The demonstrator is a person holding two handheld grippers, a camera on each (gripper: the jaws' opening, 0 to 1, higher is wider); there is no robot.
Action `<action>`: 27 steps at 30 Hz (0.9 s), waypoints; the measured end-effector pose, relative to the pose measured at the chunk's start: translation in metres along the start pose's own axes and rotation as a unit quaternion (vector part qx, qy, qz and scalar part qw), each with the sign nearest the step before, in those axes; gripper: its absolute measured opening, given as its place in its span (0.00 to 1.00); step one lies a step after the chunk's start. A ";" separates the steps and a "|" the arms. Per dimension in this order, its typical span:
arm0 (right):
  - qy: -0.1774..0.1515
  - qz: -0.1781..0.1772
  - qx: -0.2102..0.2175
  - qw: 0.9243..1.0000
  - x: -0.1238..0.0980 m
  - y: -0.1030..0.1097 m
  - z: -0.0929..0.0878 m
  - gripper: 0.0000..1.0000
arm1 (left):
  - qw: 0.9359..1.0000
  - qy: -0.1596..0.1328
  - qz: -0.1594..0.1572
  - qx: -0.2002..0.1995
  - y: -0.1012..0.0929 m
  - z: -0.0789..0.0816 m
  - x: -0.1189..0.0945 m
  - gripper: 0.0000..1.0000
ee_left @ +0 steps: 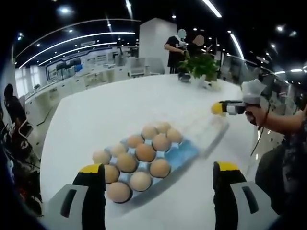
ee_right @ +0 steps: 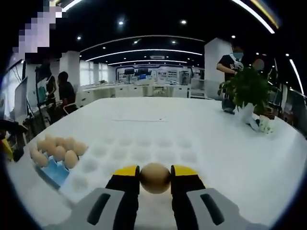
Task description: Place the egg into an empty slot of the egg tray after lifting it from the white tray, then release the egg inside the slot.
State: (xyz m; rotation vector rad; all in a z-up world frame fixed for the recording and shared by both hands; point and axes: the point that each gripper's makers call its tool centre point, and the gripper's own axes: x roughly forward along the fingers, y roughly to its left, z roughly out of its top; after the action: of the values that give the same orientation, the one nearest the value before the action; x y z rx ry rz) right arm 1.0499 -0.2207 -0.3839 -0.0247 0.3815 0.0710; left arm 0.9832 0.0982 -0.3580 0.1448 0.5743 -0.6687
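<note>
A: Nearest in the right gripper view, the right gripper (ee_right: 155, 178) is clenched on an egg (ee_right: 155, 178), pinched between the two yellow-tipped jaws and held above the near edge of the white tray (ee_right: 144, 153).

B: What is in that tray?

A: Its round slots look empty from here; it lies flat on the white surface (ee_right: 230, 139). Touching its left end is the blue egg tray (ee_right: 56, 172), with a cluster of tan eggs (ee_right: 57, 149) in it.

B: And the left gripper view?

A: The left gripper (ee_left: 158, 189) is released, jaws wide apart, with nothing between them. Just past it the blue tray (ee_left: 184, 154) holds eleven or so brown eggs (ee_left: 144, 152) sitting in its slots. The corner slots nearest the white tray (ee_left: 208, 132) show bare blue. The white tray is blurred, so I cannot read its slots there.

B: Can you see the other gripper from that side?

A: Yes, at the right, held in a gloved hand (ee_left: 253, 98); its tips hold something yellowish over the far end of the white tray, too small to tell more.

B: Anything else on the surface?

A: A potted plant (ee_right: 247, 91) stands near the far edge, well apart from both trays. People stand behind it.
</note>
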 end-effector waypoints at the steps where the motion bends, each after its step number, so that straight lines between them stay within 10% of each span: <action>1: 0.001 0.003 -0.001 1.000 0.001 0.002 0.000 0.25 | 1.000 0.000 0.001 -0.001 0.000 0.000 0.000 0.95; 27: 0.087 0.027 0.010 0.996 0.010 0.007 -0.029 0.28 | 1.000 0.003 0.005 0.002 0.004 0.001 0.000 0.94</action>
State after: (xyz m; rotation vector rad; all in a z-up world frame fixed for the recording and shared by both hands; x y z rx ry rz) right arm 1.0479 -0.2140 -0.4145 -0.0003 0.5569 0.1196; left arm 0.9864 0.1007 -0.3572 0.1534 0.5777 -0.6604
